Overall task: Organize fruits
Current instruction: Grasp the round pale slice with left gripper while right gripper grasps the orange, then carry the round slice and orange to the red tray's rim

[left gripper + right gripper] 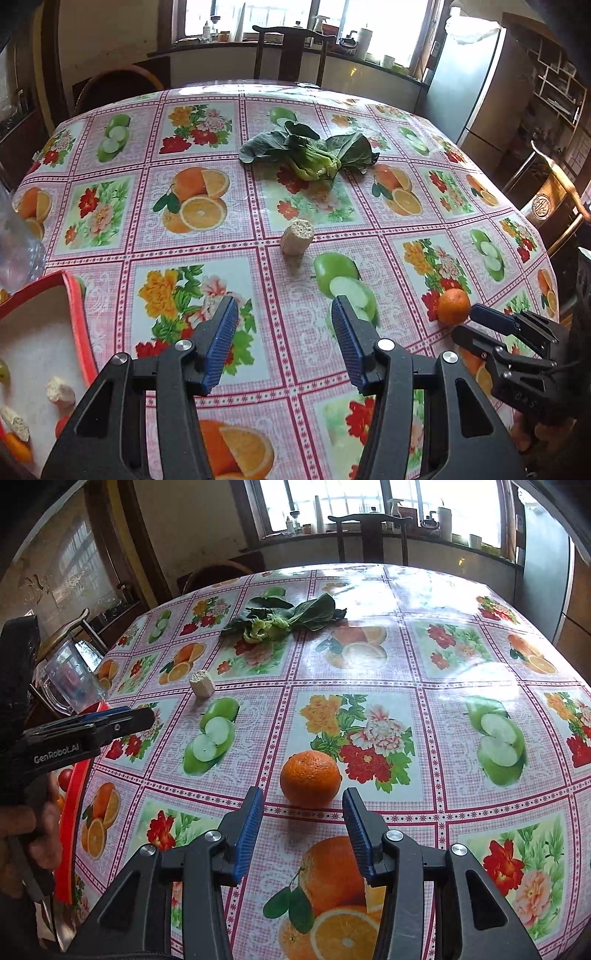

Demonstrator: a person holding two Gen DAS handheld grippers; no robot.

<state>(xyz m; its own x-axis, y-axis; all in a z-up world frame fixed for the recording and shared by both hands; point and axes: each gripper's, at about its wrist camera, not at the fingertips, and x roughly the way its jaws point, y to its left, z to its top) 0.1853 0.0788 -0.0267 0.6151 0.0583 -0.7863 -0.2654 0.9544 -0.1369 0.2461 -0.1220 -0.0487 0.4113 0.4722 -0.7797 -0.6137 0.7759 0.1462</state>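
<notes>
An orange (310, 778) sits on the fruit-print tablecloth just ahead of my right gripper (302, 808), which is open and empty, jaws either side just short of it. In the left wrist view the orange (453, 305) is at the right with the right gripper (469, 325) beside it. My left gripper (284, 314) is open and empty above the table. A red-rimmed tray (79, 314) at the left holds a few food pieces. A cut corn cob piece (296, 236) stands mid-table, with a leafy green vegetable (310, 153) behind it.
A clear plastic jug (68, 679) stands at the table's left edge by the tray (72, 812). Wooden chairs (291, 55) stand around the table. A fridge (469, 81) is at the back right. The corn piece (202, 683) and greens (284, 622) also show in the right wrist view.
</notes>
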